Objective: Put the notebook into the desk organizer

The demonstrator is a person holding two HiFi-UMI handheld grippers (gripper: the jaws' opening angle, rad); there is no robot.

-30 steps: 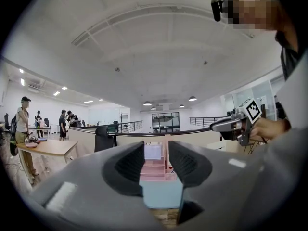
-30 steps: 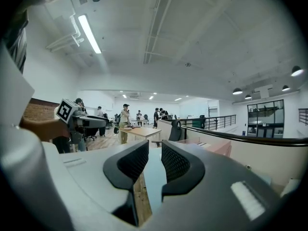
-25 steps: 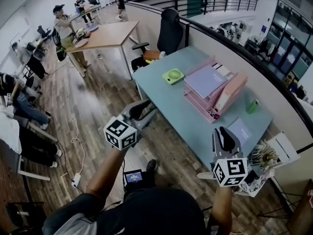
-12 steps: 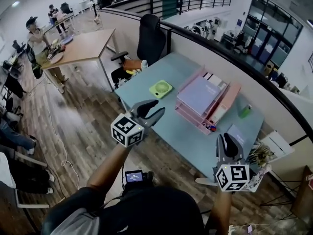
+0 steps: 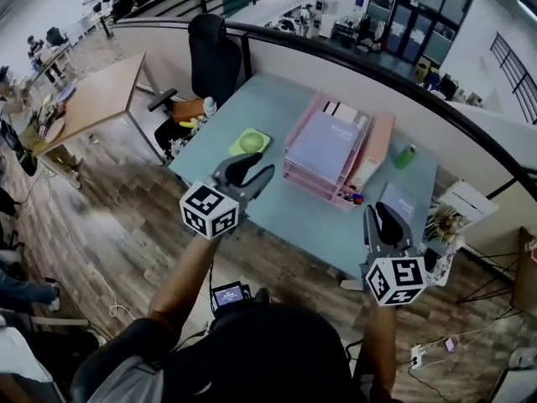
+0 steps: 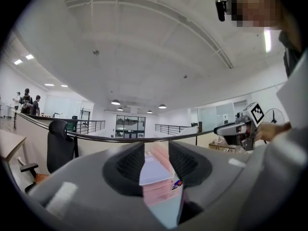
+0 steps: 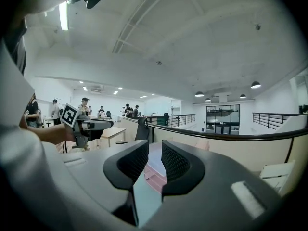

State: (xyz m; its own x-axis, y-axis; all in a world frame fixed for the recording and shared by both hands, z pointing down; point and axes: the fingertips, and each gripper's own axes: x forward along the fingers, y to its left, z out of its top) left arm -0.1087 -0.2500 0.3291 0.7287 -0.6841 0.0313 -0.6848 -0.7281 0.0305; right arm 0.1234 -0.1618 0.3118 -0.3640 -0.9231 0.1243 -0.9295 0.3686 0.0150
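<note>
- My left gripper (image 5: 262, 166) hangs over the front edge of the bench (image 5: 277, 208), toward its left corner. The fingers are spread apart with nothing in them; through the gap I just see pink trays.
- My right gripper (image 5: 380, 211) is at the front right corner. Its fingers are only a narrow slit apart, and nothing's in there either.
- The notebook (image 5: 394, 201) is pale bluish and lies flat near the bench's right end, just ahead of my right gripper. Neither gripper holds it.
- The desk organizer (image 5: 309, 181) is a pink stack of trays mid-bench, with its back toward the partition (image 5: 361, 78) along the rear edge. There's bare bench between its front and the notebook.
- Heads up: the top tray is already covered by a flat lavender thing (image 5: 325, 141), maybe a folder.
- A pink upright file box (image 5: 375, 151) stands right against the organizer's right side, so it's on the notebook's side of the trays.
- There are some small coloured bits (image 5: 354, 197) at the organizer's front right corner. I can't tell what they are.
- A little green fan (image 5: 249, 142) sits just left of the organizer, close ahead of my left fingers.
- A green bottle (image 5: 406, 154) stands near the back edge, right of the file box.
- Off the bench, there's a black chair (image 5: 216, 53) at the left end and a wooden table (image 5: 92, 99) beyond it.
- There's also a messy bundle (image 5: 442, 225) past the right end.
</note>
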